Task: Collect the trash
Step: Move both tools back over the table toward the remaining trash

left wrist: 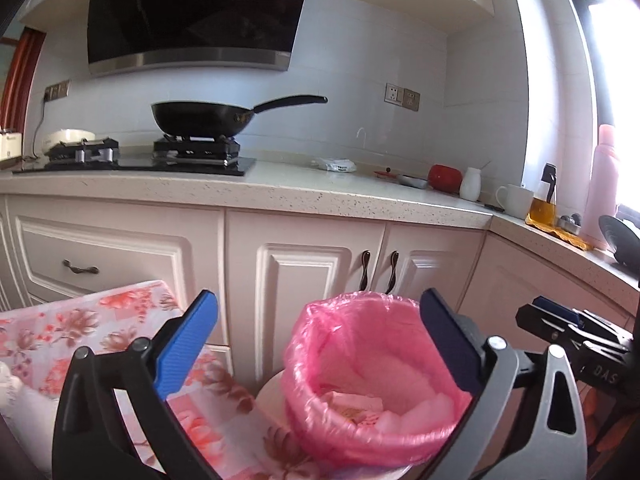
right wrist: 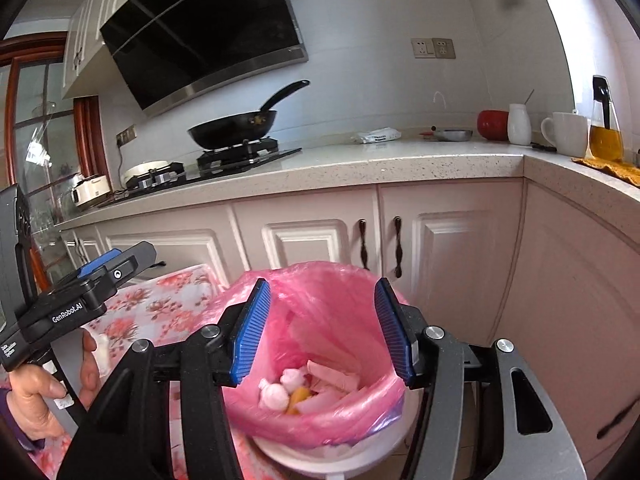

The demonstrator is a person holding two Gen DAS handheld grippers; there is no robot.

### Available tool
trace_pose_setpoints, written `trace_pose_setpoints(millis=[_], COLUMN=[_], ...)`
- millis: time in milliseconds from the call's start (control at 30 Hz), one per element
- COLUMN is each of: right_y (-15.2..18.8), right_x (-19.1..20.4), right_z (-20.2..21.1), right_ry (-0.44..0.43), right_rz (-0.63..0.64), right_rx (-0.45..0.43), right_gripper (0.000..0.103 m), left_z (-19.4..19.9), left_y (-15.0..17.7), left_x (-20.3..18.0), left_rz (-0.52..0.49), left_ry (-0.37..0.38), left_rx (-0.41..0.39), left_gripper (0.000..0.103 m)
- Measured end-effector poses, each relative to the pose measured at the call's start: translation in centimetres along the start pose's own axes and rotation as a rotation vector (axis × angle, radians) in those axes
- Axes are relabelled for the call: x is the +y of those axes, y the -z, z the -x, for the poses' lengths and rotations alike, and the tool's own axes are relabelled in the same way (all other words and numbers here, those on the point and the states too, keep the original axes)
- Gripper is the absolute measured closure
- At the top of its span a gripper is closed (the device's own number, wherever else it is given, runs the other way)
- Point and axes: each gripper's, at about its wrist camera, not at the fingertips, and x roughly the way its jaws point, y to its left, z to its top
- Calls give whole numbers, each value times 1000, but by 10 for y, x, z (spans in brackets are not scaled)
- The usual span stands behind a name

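A white bin lined with a pink bag (left wrist: pixel 360 364) stands on the floor in front of the kitchen cabinets. In the right wrist view the pink bag (right wrist: pixel 332 420) holds crumpled white paper balls (right wrist: pixel 276 394), an orange scrap (right wrist: pixel 298 398) and pale pink pieces. My left gripper (left wrist: pixel 318 300) hovers over the bin's near left side, jaws spread wide with nothing between them. Directly over the bin's mouth my right gripper (right wrist: pixel 320 284) is open and empty too. A hand (right wrist: pixel 36 392) holds the left tool at the left edge of that view.
A table with a floral cloth (left wrist: pixel 80 328) stands just left of the bin. Behind it run white cabinets (left wrist: pixel 296 272) and a speckled counter (left wrist: pixel 320 192) with a wok (left wrist: pixel 200 120) on the stove, a white packet (left wrist: pixel 334 165), a red pot and a mug.
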Motion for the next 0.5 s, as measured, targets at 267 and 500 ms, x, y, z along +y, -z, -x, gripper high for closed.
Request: trace_pose_setpoints(millis=[267, 500], right_y=[11, 25], right_x=[59, 123], right_z=[36, 50], right_ry=[-78, -177], right_rz=[25, 43], right_rx=[-13, 2], right_gripper=[49, 48], left_z=[85, 160], left_y=[18, 39], left_x=[22, 67], left_rz=[-71, -40], left_ry=[-99, -192], left_rx=[-32, -32], left_gripper=[5, 5])
